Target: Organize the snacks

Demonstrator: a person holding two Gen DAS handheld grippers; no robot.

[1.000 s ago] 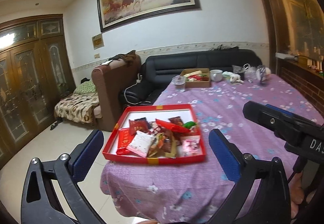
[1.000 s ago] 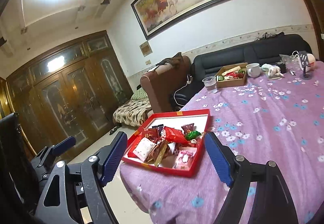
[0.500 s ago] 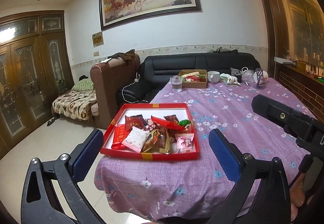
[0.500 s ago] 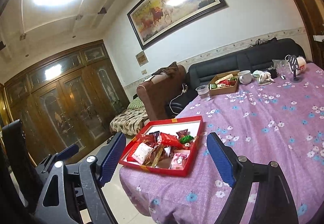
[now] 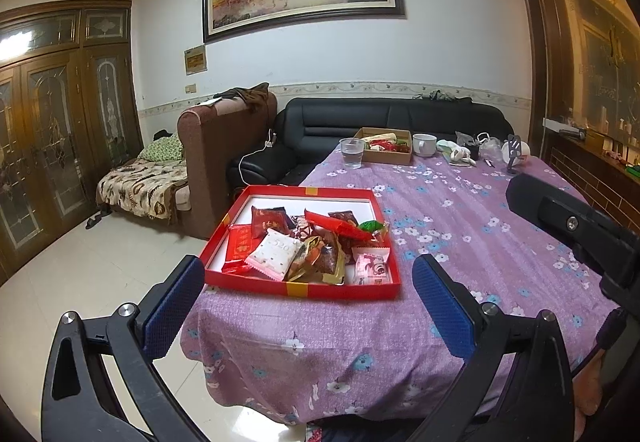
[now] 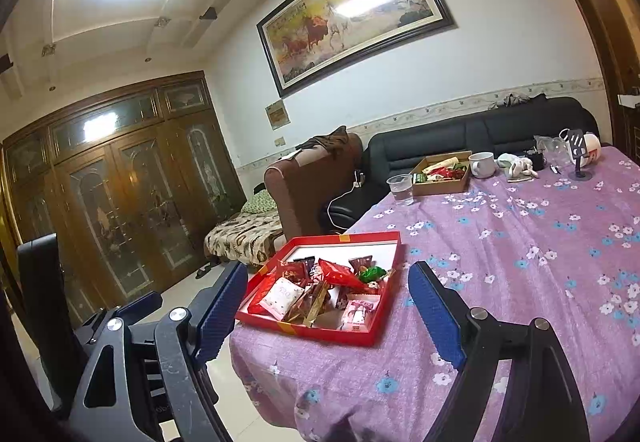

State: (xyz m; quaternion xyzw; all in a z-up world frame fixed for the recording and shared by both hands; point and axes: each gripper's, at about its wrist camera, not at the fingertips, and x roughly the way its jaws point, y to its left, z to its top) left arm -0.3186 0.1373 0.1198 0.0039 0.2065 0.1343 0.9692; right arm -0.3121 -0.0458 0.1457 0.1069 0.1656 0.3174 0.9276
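Observation:
A red tray (image 5: 304, 288) (image 6: 332, 334) sits at the near left corner of the purple flowered table (image 5: 460, 226) (image 6: 540, 262). It holds a loose pile of wrapped snacks, among them a white packet (image 5: 276, 253) (image 6: 283, 294), a red packet (image 5: 340, 228) (image 6: 340, 274) and a pink packet (image 5: 372, 268) (image 6: 358, 312). My left gripper (image 5: 308, 312) is open and empty, held back off the table's near edge. My right gripper (image 6: 326, 312) is open and empty, also short of the tray. The left gripper's body shows at the left of the right wrist view (image 6: 132, 306).
A brown cardboard box (image 5: 386, 150) (image 6: 442, 174) with snacks, a clear plastic cup (image 5: 352, 152) (image 6: 400, 188) and a white mug (image 5: 424, 144) (image 6: 482, 164) stand at the table's far end. A black sofa (image 5: 380, 118) and brown armchair (image 5: 228, 146) lie beyond. Tiled floor (image 5: 80, 282) lies to the left.
Both grippers have drawn back from the table; the tray now looks smaller and farther away. Both stay open and empty. Nothing on the table has moved.

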